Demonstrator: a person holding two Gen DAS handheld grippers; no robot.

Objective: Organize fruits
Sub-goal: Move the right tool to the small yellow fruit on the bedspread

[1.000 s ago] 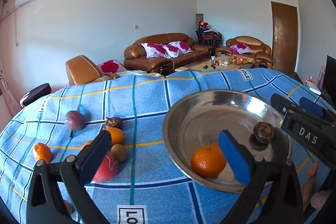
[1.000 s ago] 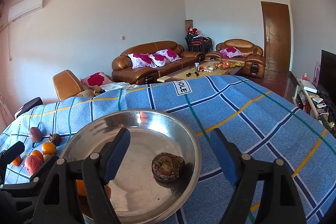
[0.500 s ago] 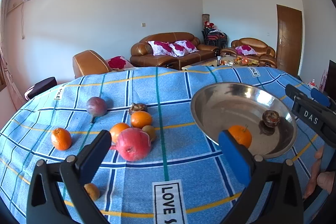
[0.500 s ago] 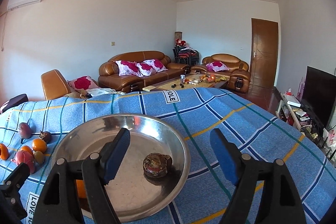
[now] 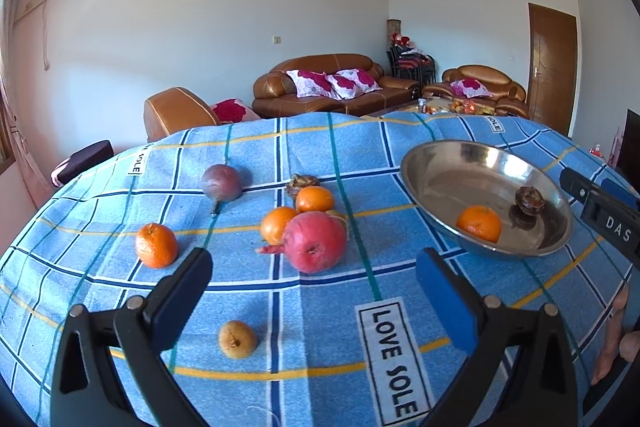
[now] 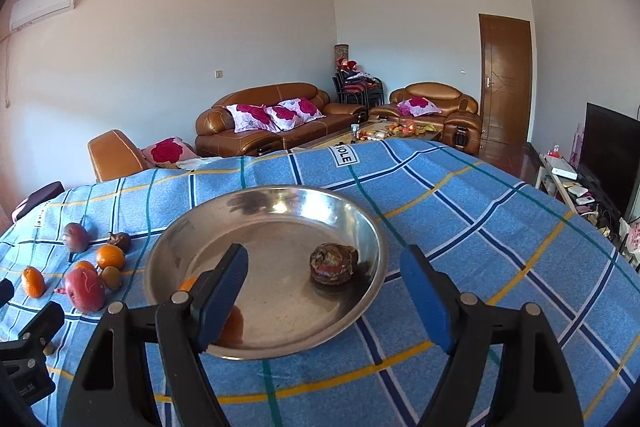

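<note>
Both hand-held grippers backed off, wide open (empty); pomegranate [image 5: 316, 242] crown points left.

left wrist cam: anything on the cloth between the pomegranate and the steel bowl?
Nothing: only bare blue checked cloth lies between the pomegranate and the steel bowl. The left wrist view shows it best.

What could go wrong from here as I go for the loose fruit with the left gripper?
1. The pomegranate sits against two oranges; closing on it may send them rolling across the cloth.
2. The metal bowl holds an orange and a dark fruit; dropping the pomegranate in could knock them.
3. The small brown fruit lies beneath the open left gripper and could be nudged.
</note>
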